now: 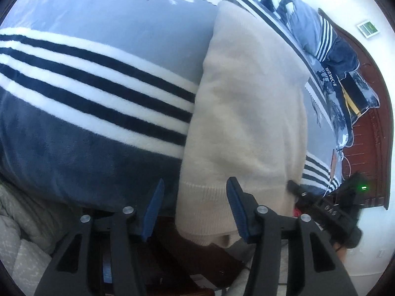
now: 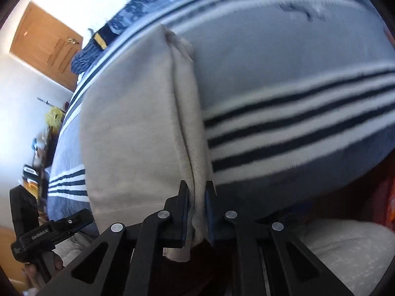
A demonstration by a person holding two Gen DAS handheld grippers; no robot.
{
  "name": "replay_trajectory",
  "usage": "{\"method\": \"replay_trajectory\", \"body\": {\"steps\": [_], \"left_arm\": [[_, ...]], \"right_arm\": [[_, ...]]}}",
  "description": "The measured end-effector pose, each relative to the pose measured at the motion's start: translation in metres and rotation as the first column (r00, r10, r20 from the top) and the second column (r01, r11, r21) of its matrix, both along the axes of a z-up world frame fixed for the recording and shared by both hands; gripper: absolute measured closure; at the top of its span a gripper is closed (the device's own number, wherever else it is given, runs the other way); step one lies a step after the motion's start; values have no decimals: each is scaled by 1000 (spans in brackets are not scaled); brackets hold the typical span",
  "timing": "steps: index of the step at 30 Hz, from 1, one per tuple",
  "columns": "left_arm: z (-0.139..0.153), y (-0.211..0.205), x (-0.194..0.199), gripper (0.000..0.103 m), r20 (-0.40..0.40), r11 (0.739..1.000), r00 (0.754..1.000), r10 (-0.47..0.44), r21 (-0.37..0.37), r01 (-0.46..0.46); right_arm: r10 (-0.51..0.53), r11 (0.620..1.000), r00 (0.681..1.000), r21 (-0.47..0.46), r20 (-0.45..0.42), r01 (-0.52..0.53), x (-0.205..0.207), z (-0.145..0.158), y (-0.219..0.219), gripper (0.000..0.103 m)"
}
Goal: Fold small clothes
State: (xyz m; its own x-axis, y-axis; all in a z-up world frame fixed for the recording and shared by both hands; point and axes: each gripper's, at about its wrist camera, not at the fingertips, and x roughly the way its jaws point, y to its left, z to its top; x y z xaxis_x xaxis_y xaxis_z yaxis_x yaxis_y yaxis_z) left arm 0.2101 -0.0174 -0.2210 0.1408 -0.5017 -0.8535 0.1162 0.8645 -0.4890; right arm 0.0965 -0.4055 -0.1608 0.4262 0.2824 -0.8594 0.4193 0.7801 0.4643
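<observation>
A cream knit garment lies folded lengthwise on the striped blanket, its ribbed hem hanging over the near edge of the bed. My left gripper is open at the hem's left corner, fingers apart, one blue pad over the hem and one beside it. My right gripper is shut on the garment's near right edge, where two layers of cloth meet. The right gripper also shows in the left wrist view, at the hem's right corner. The left gripper shows in the right wrist view at the lower left.
The blanket is grey-blue with white and navy stripes. Pillows and dark clothes lie along a red-brown headboard. A wooden door and a cluttered shelf stand at the left in the right wrist view. A pale quilt lies below the bed edge.
</observation>
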Motion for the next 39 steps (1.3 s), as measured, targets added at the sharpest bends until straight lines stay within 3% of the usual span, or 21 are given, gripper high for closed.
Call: {"method": "replay_trajectory", "body": {"steps": [2,4,7,10,12,14,16,17,19,22,24,25,26,27,28,30,31,32,35,39], "left_arm": [[-3,-5,0,46,-26,1000,1000,-10,-15,9],[-4,-10,1,34,-38,999,999,-12,-40,10],[-10,-15,5,29,-52,997,999,-16,-72,12],[-15,-27,8,29,-68,997,997,-32,-76,26],[-18,-35,8,29,-56,998,997,-49,-44,47],[-16,-37,6,43,-20,998,998,-65,-28,64],[-12,-35,6,80,-2,996,996,-84,-1,84],[-8,-32,9,86,-9,997,997,-79,-26,79],[-3,-15,14,92,-21,994,999,-44,-97,42],[-7,4,22,92,-49,988,999,1,-152,-8],[-19,9,23,91,-85,990,996,13,-139,-25],[-23,9,23,88,-87,991,996,8,-134,-20],[-22,9,23,86,-77,991,997,1,-131,-11],[-20,9,22,79,-64,992,998,3,-124,-11],[-16,12,22,66,-47,992,999,11,-125,-16],[-6,19,23,49,-9,987,999,34,-157,-35],[-1,22,23,46,11,985,999,46,-170,-43],[4,21,25,46,24,985,999,47,-170,-43],[15,12,33,45,49,987,998,34,-161,-26],[29,-3,52,34,87,991,996,6,-136,6]], "right_arm": [[1,998,999,68,-47,2,1,-17,-6,72],[-52,991,999,122,6,51,-5,-13,-18,69],[-111,979,988,185,107,90,-20,2,-34,18],[-138,952,987,287,81,110,-33,-13,-41,19],[-119,929,992,358,44,95,-27,-31,-36,33],[-90,942,996,324,-8,88,-20,-40,-28,78],[-89,956,996,280,-8,88,-17,-38,-24,84],[-86,964,996,252,10,80,-17,-31,-22,89],[-78,969,994,241,74,58,-21,-12,-17,90],[-70,933,991,359,116,24,-28,-12,-11,91],[-66,932,998,356,0,61,-27,-37,-9,89],[-71,926,996,366,-62,89,-27,-52,-11,76],[-83,920,991,375,-105,117,-28,-61,-13,53],[-102,919,987,368,-125,141,-29,-63,-17,50],[-108,920,988,366,-109,141,-29,-60,-19,49],[-118,922,992,368,-34,122,-32,-44,-25,37],[-133,924,991,362,-5,126,-31,-40,-27,25],[-146,926,989,354,15,131,-32,-36,-28,20],[-164,926,986,351,38,141,-32,-34,-34,20],[-114,965,982,252,148,74,-8,2,-23,20]]}}
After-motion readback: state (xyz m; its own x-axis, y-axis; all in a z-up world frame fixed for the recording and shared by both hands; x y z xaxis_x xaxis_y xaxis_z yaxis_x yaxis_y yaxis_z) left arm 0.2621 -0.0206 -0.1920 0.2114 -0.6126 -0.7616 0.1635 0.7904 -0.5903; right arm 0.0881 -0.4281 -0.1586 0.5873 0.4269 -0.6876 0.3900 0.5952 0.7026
